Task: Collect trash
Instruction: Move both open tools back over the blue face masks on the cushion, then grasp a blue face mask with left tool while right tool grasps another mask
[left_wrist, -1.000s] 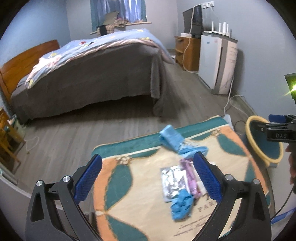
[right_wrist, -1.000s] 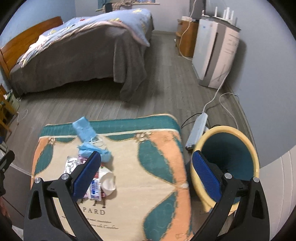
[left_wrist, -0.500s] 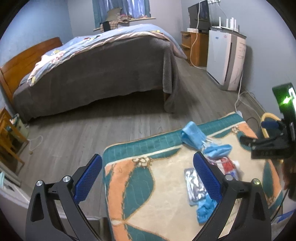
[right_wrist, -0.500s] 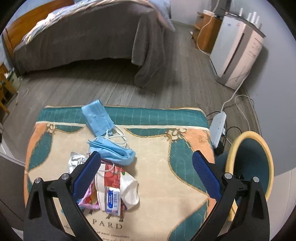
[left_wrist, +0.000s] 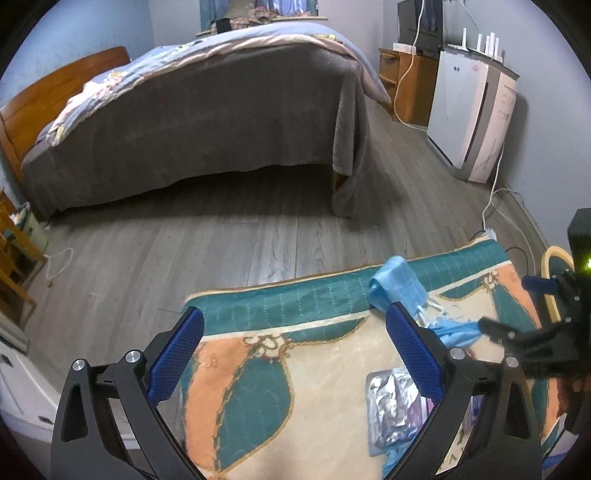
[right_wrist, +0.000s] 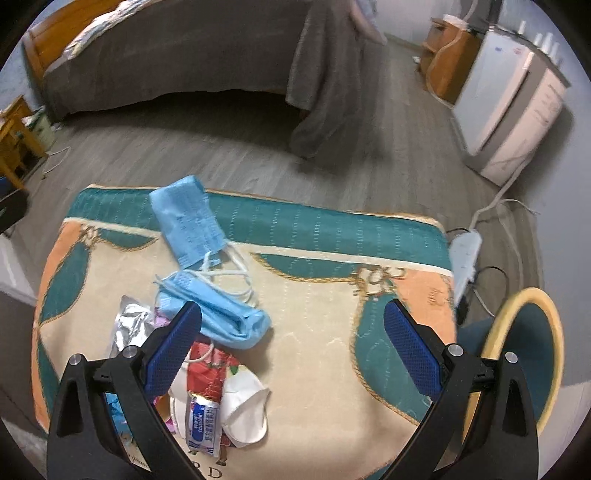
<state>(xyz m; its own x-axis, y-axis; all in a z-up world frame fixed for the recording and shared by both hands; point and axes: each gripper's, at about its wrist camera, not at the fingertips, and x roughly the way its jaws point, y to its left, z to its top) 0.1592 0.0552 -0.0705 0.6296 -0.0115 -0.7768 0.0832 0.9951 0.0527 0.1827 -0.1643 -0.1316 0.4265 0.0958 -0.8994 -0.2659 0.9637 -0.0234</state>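
Trash lies on a patterned mat (right_wrist: 317, 347): a flat blue face mask (right_wrist: 186, 218), a crumpled blue mask (right_wrist: 218, 314), a silver foil wrapper (right_wrist: 129, 326), a torn white and red paper cup (right_wrist: 236, 398) and a small blue-white packet (right_wrist: 201, 424). My right gripper (right_wrist: 291, 354) is open and empty above the mat, its left finger over the pile. My left gripper (left_wrist: 293, 356) is open and empty over the mat's left half; the masks (left_wrist: 399, 288) and foil wrapper (left_wrist: 391, 406) lie by its right finger. The right gripper (left_wrist: 524, 332) shows at right in the left wrist view.
A teal bin with a yellow rim (right_wrist: 524, 350) stands right of the mat, beside a white power strip (right_wrist: 465, 254) with cables. A bed with a grey cover (left_wrist: 207, 110) is behind, a white appliance (left_wrist: 472, 114) and wooden cabinet (left_wrist: 406, 88) by the right wall.
My right gripper has swung left and down from the bin towards the trash pile. My left gripper has shifted left, so the trash now sits at its right edge.
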